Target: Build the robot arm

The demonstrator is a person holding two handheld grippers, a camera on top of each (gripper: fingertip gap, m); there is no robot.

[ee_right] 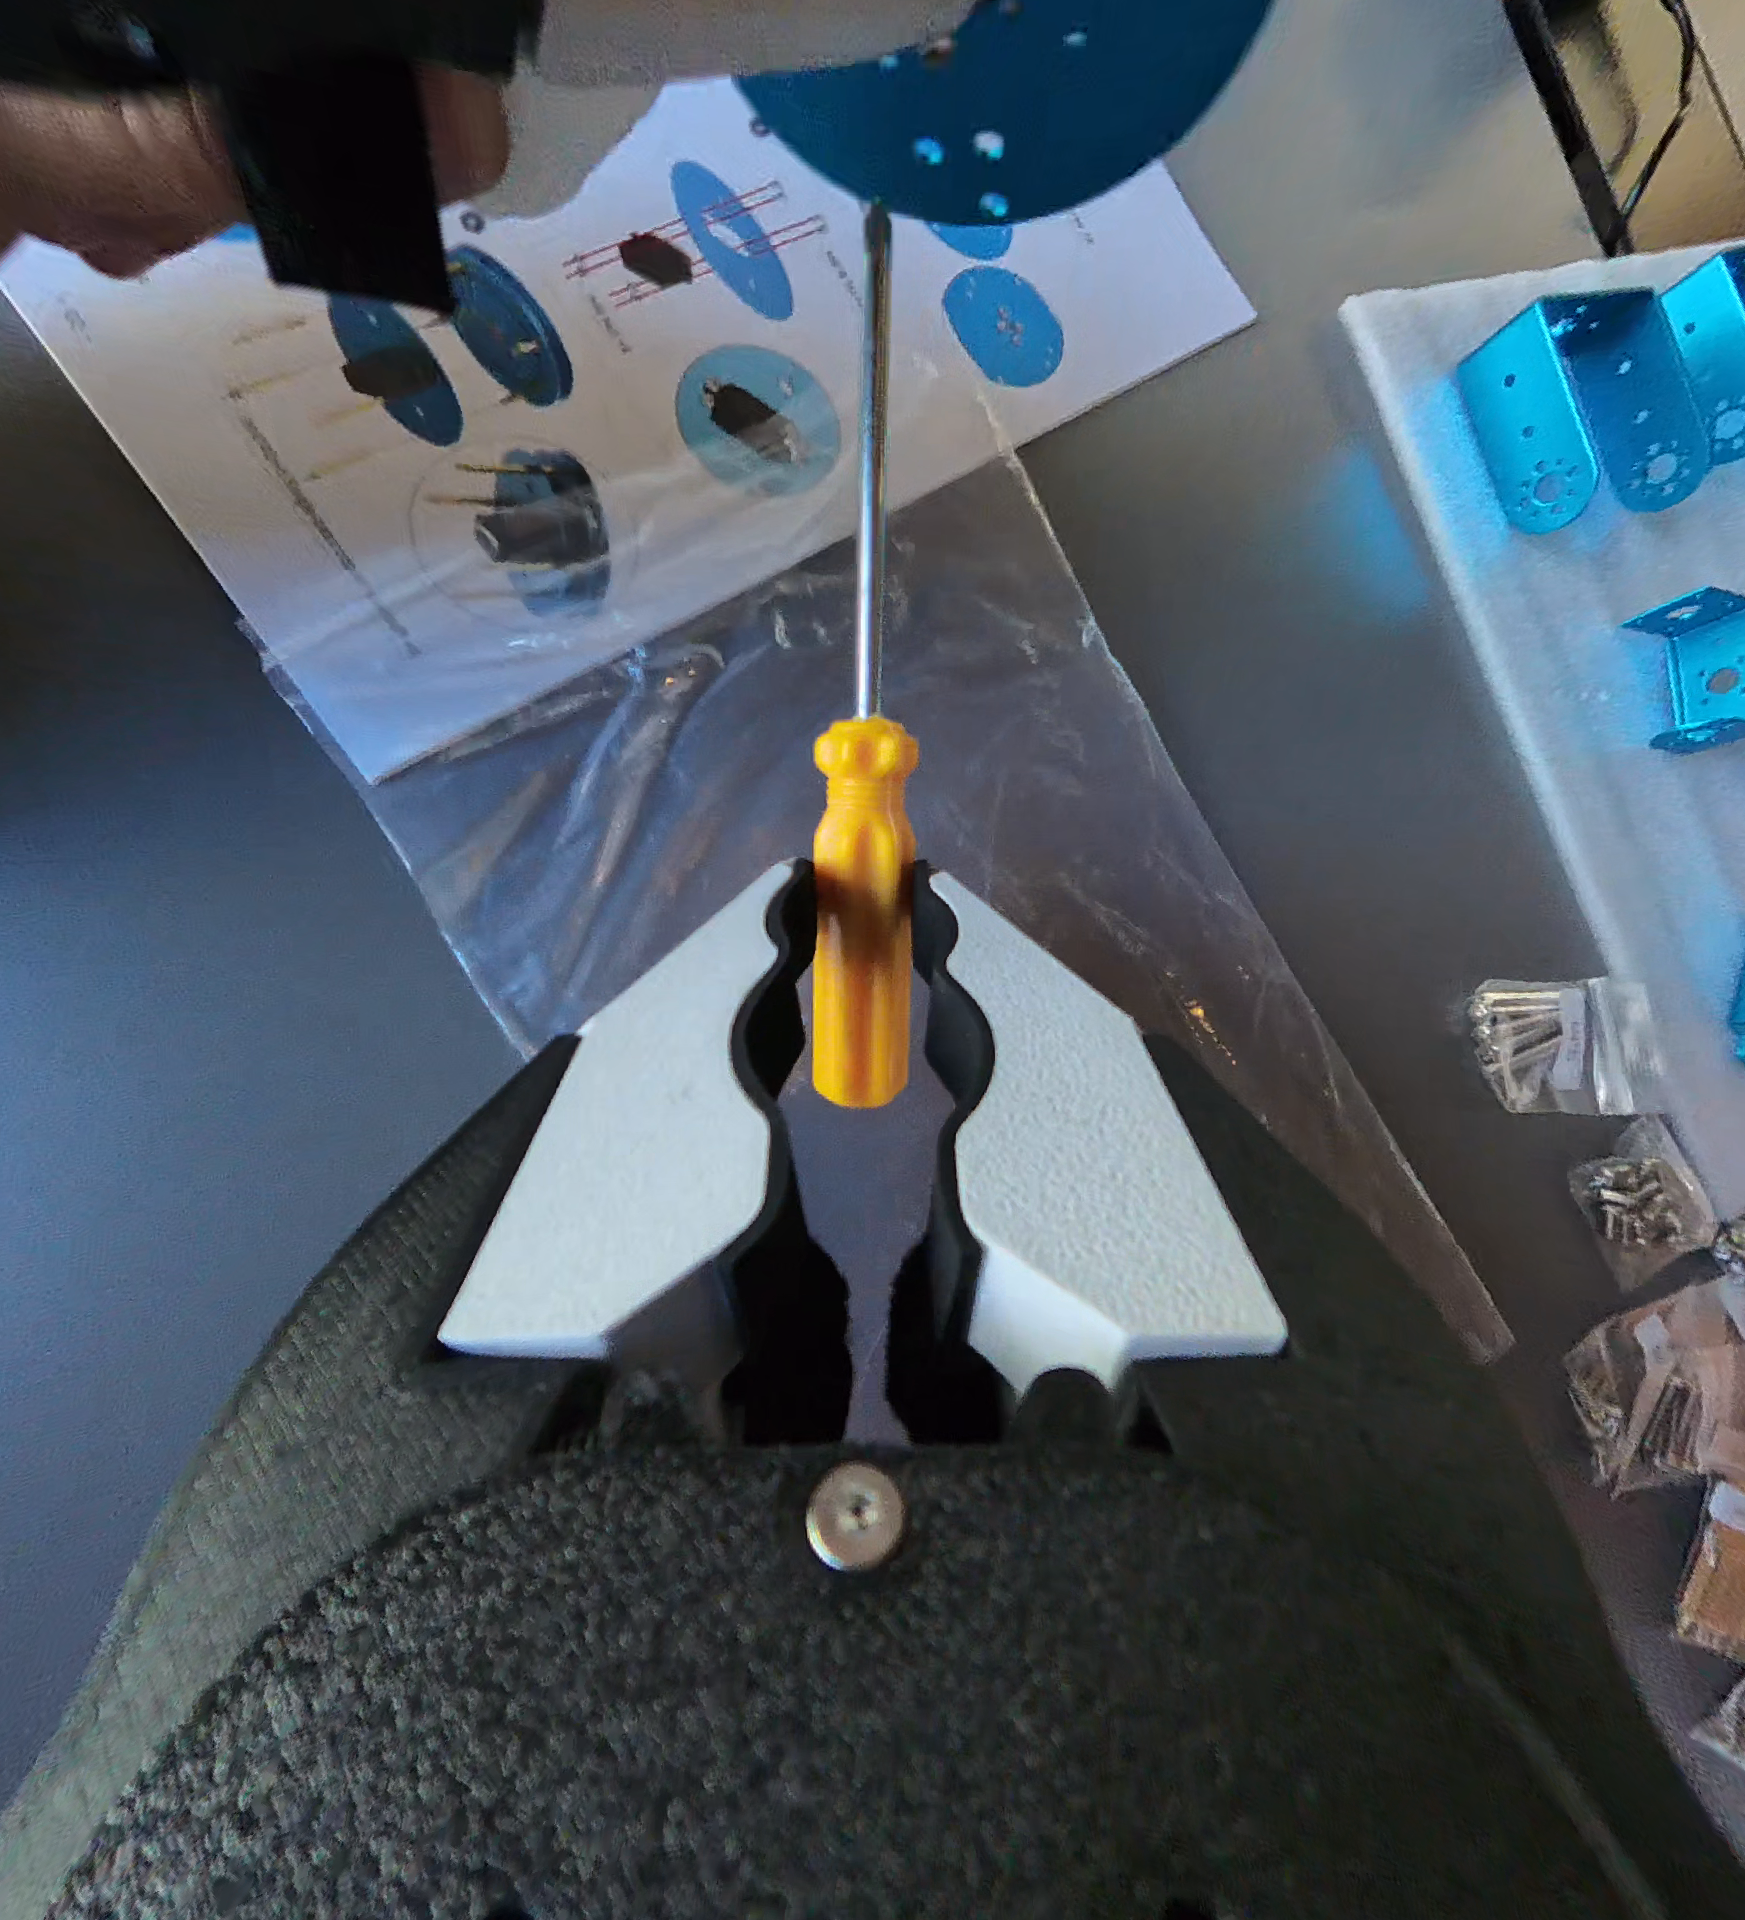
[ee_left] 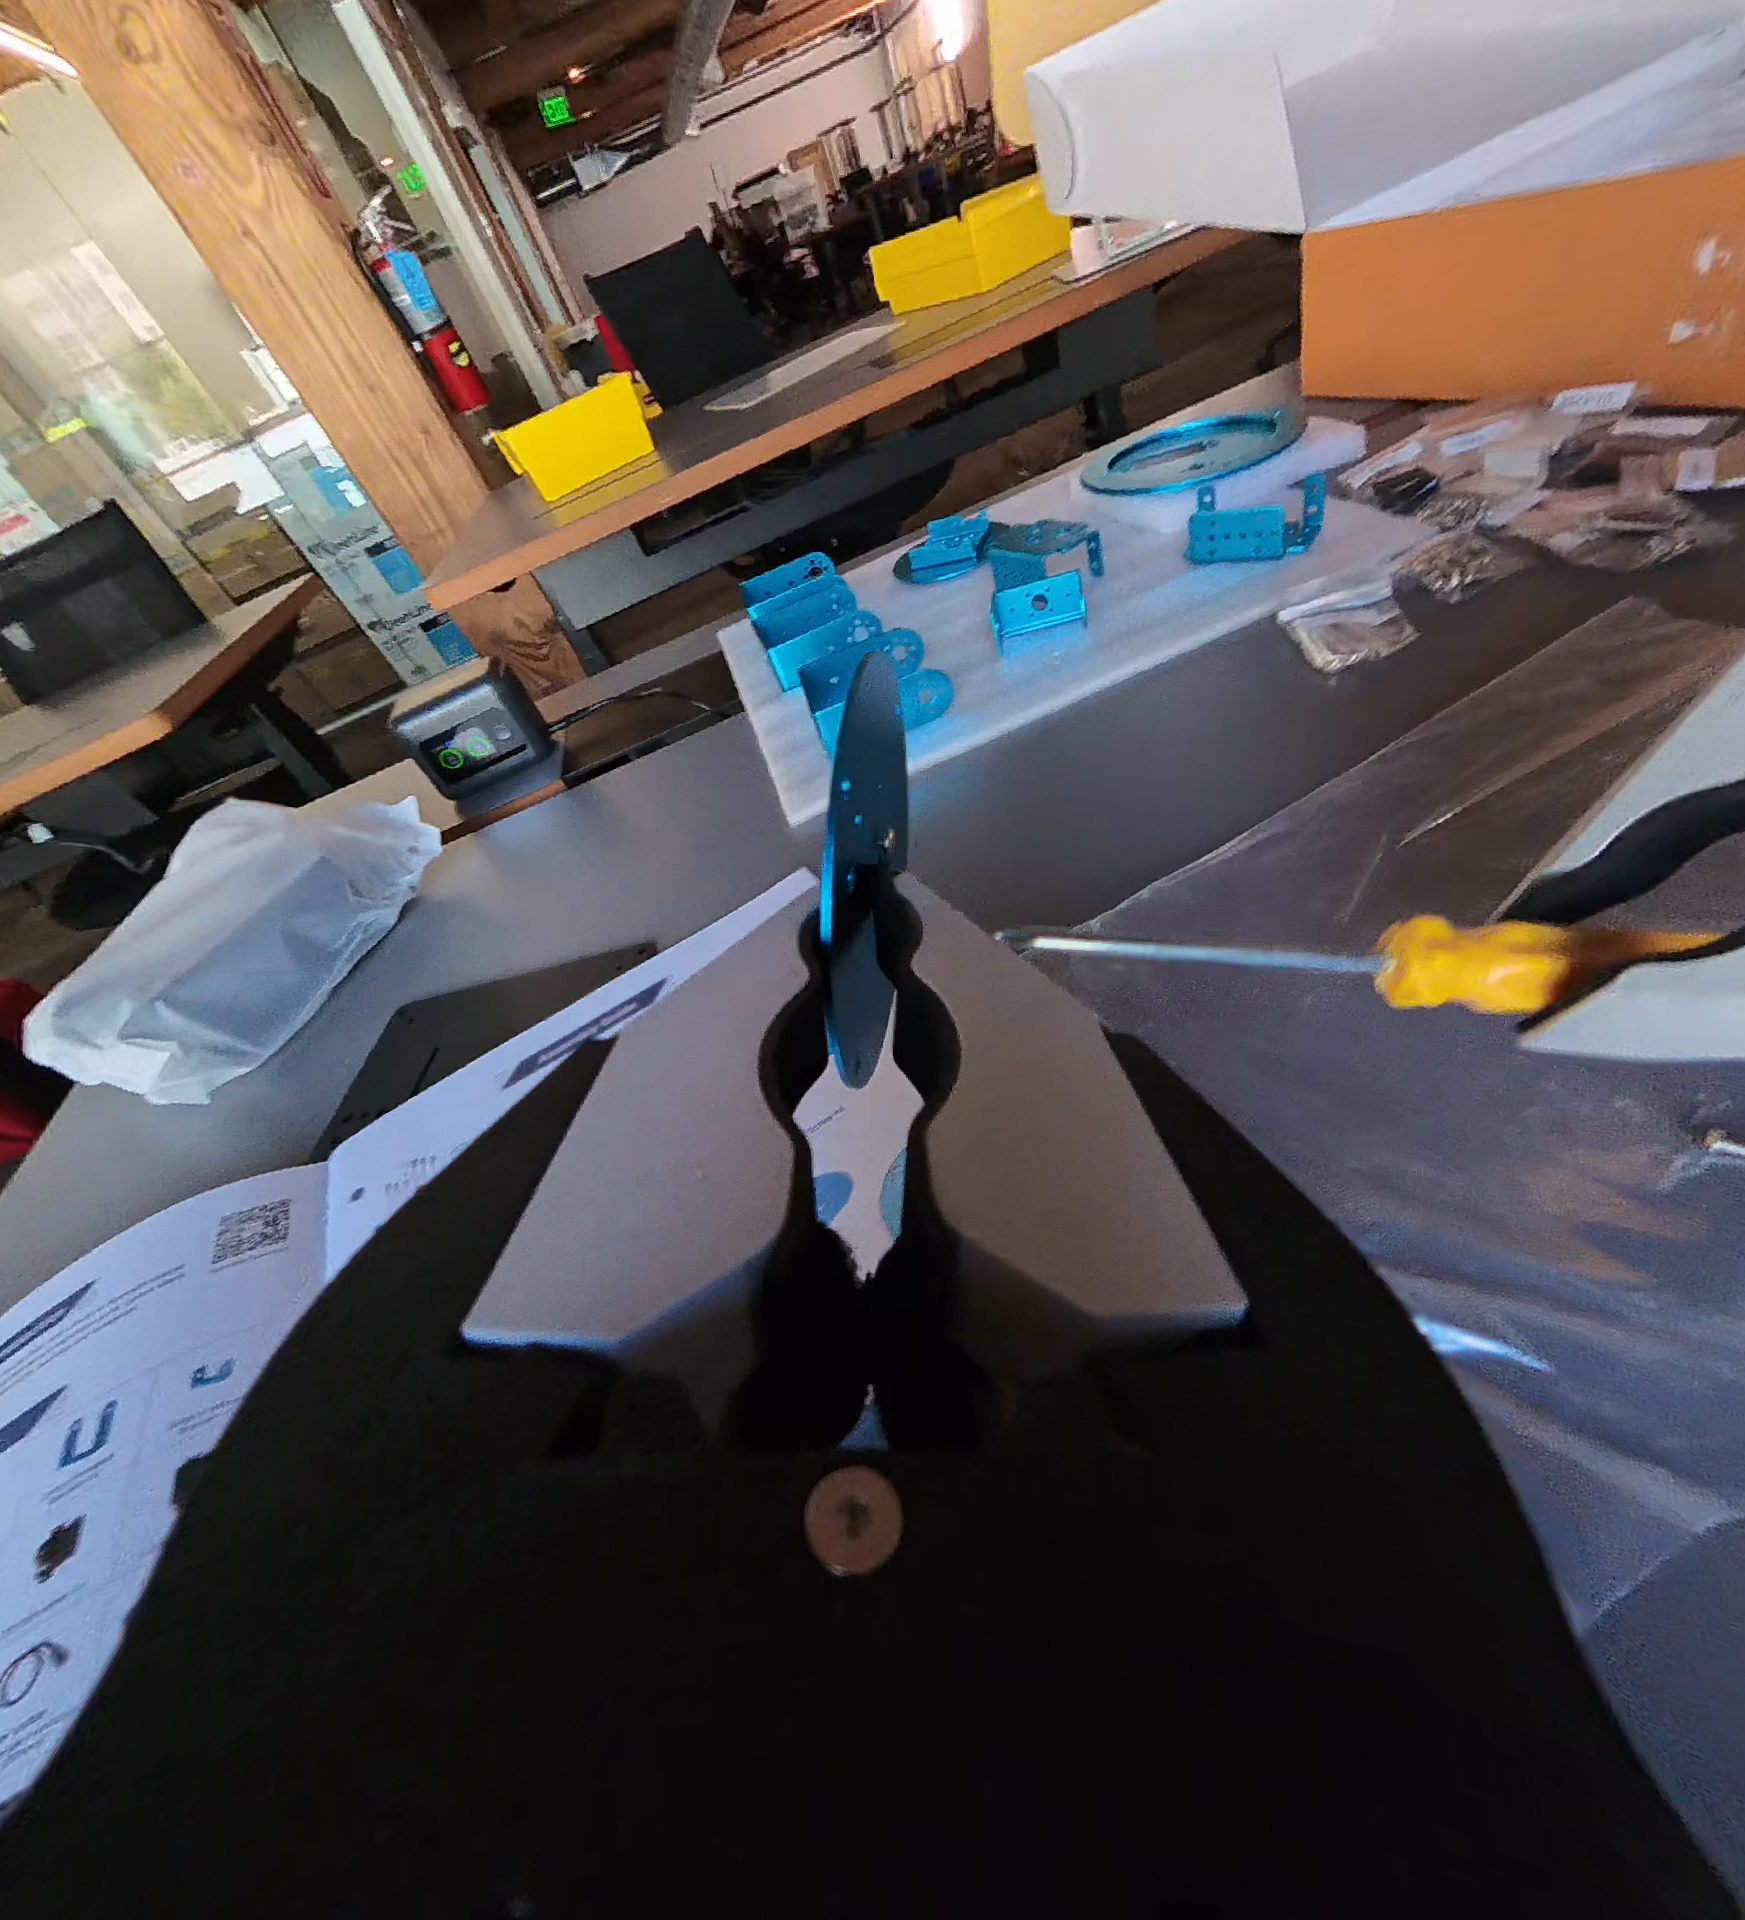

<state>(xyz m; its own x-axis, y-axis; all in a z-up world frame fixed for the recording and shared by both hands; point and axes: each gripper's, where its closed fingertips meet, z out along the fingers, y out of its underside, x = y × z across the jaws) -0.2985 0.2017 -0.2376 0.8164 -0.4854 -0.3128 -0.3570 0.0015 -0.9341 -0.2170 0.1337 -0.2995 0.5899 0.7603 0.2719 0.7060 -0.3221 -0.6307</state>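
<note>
The left gripper (ee_left: 863,914) pinches a round blue perforated metal plate (ee_left: 863,883) edge-on while the right gripper (ee_right: 863,883) clamps a yellow-handled screwdriver (ee_right: 863,914) whose tip, pressed at the plate's rim, could skid off and twist the thinly held plate loose.

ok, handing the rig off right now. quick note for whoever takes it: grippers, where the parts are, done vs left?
Left gripper: shut on the blue disc plate, held on edge above the instruction sheet.
Right gripper: shut on the yellow screwdriver; its tip is at the plate's lower edge, contact unclear.
Blue brackets lie on the white foam sheet; screw bags beside it.
Done: both items gripped. Left: cannot tell.
</note>
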